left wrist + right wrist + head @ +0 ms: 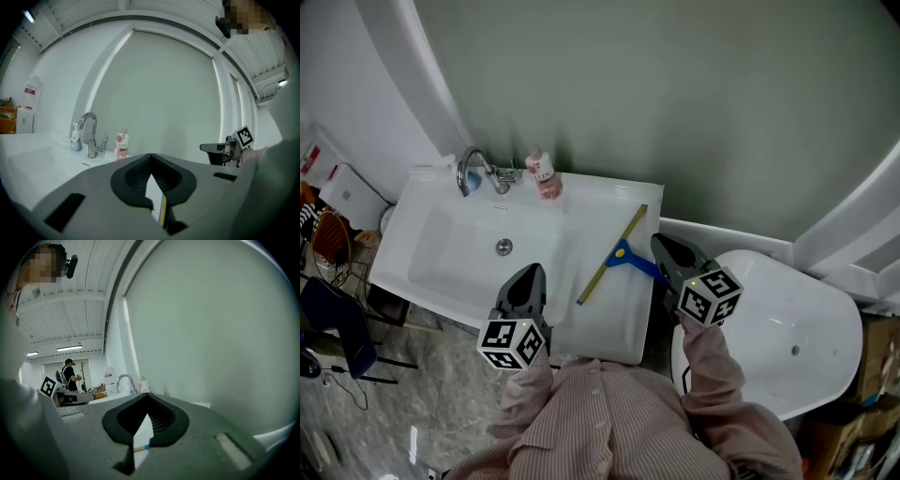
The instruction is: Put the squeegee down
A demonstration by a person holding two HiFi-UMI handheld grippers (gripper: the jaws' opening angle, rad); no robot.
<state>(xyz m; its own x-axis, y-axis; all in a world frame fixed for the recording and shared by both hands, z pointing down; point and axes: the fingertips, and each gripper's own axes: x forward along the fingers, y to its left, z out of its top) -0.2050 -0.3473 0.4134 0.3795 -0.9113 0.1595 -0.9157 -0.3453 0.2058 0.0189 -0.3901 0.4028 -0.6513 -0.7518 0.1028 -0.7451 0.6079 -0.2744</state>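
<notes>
The squeegee [615, 257], with an olive-yellow blade and a blue handle, lies flat on the white counter [614, 328] to the right of the sink basin [469, 248]. My right gripper [658, 242] hovers just right of the handle's end, shut and empty. My left gripper [528, 272] hangs over the basin's front right corner, also shut with nothing in it. In the left gripper view the closed jaws [151, 157] point level toward the wall, and a strip of the squeegee [162, 211] shows below them. The right gripper view shows shut jaws [147, 397] too.
A chrome faucet [473, 171] and a pink bottle [544, 175] stand at the counter's back edge. A white rounded tub [797, 337] sits to the right of the counter. A dark chair [333, 328] stands on the floor at left. A grey-green wall rises behind.
</notes>
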